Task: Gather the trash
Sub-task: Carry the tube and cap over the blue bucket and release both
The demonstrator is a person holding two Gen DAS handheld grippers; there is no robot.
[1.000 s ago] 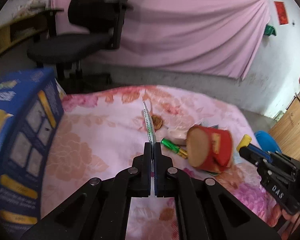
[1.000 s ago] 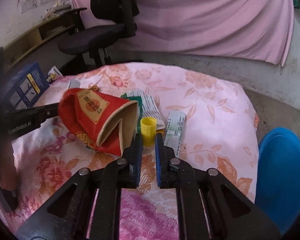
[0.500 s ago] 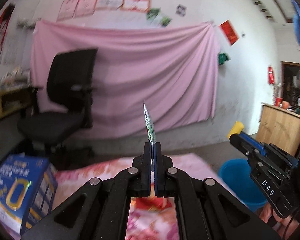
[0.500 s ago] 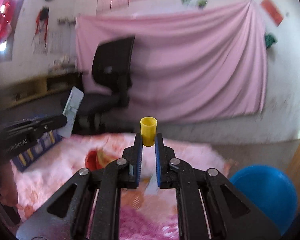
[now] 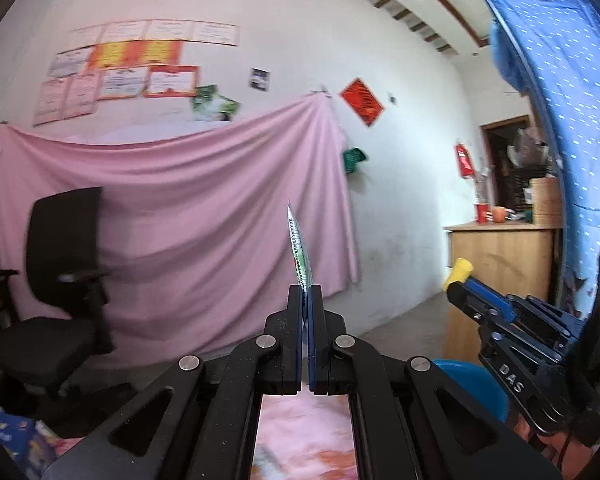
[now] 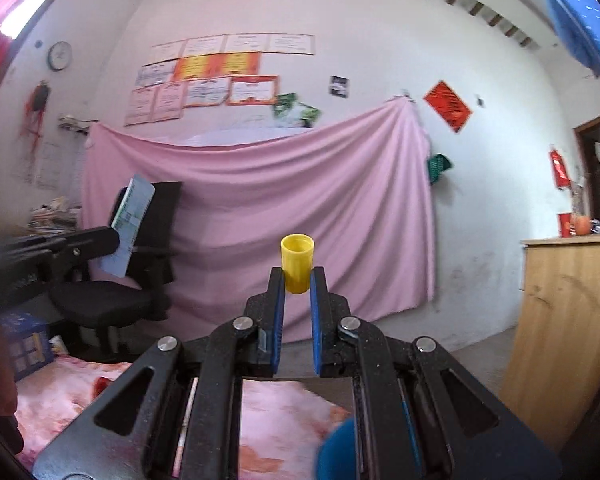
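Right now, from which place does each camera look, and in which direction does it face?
Left wrist view: sits on the left gripper, raised and facing the wall with the pink curtain; its own fingers are shut on a flat wrapper, and the right gripper shows at the right.
Right wrist view: sits on the right gripper, facing the same wall; its fingers pinch a yellow cap, and the left gripper with the wrapper shows at the left.
Shared: the curtain, black office chair, wooden cabinet, and each other's gripper.

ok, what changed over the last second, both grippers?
Both lifted off the floral cloth and tilted up toward the wall. Grips unchanged: left gripper shut on the paper slip, right gripper shut on the yellow cap.
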